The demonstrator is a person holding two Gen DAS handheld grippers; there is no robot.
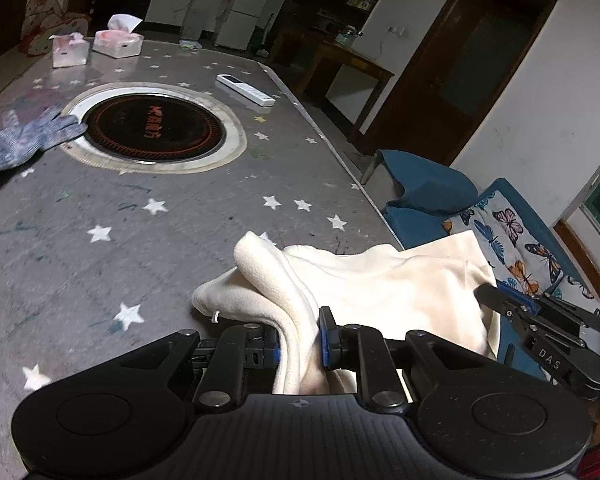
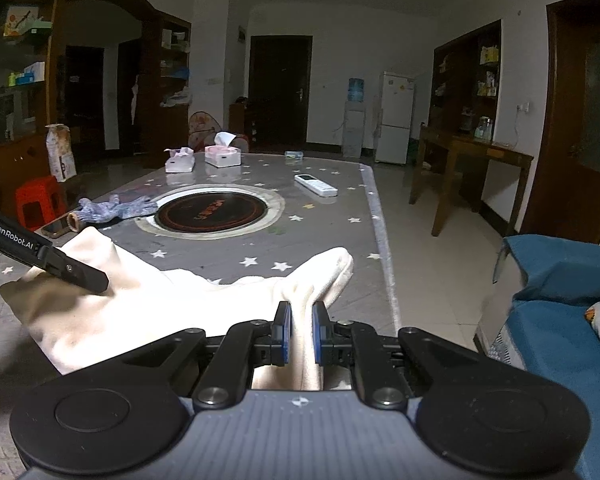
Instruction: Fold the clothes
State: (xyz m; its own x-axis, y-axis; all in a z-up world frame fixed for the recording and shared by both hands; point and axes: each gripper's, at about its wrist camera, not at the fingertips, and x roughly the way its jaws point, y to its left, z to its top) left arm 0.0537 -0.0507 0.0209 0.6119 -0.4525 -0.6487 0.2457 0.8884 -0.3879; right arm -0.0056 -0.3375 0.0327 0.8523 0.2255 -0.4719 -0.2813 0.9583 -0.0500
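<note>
A cream fleece garment [image 1: 384, 284] lies at the near edge of the grey star-patterned table [image 1: 100, 200]. My left gripper [image 1: 300, 344] is shut on a bunched fold of it, the cloth pinched between the blue pads. In the right wrist view the same cream garment [image 2: 148, 304] stretches from left to centre, and my right gripper [image 2: 301, 332] is shut on another fold near the table's right edge. The right gripper [image 1: 485, 293] also shows at the right of the left wrist view, and the left gripper [image 2: 96, 278] at the left of the right wrist view.
A round black burner [image 2: 212, 212] is set into the table's middle. A blue knit glove [image 2: 116, 208] lies left of it, a white remote [image 2: 315, 185] to its right, two tissue boxes [image 2: 204, 158] at the far end. A blue sofa [image 2: 564, 300] stands right of the table.
</note>
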